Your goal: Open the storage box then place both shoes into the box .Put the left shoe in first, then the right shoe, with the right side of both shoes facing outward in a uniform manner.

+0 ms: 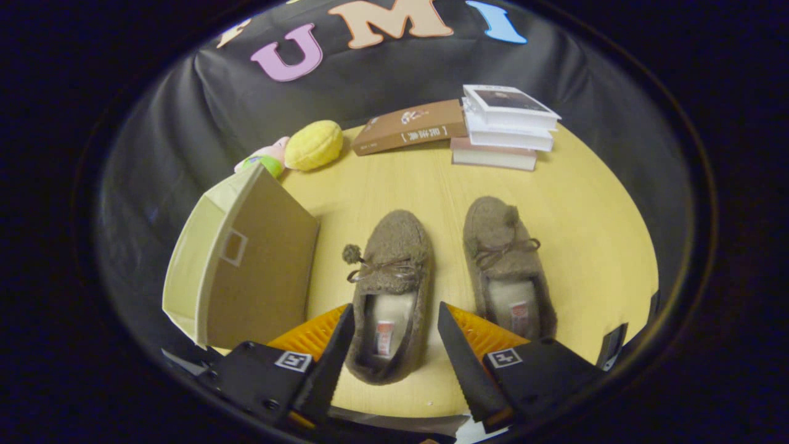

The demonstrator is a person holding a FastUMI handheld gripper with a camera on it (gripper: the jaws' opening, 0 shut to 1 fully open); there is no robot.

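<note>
Straddling fuzzy left shoe (389, 290) (hand-held gripper (394, 336) agape)

Gripper (394, 345): one unit, hand-held, fingers spread wide apart, nothing pressed between them. Position relative to left shoe (389, 290): poised over its heel end, one finger (330, 364) at either flank, tips short of the bow.

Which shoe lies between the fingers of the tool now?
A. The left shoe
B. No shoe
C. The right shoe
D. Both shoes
A: the open tool has a finger on each side of the left shoe's heel, while the right shoe lies outside them.
</note>
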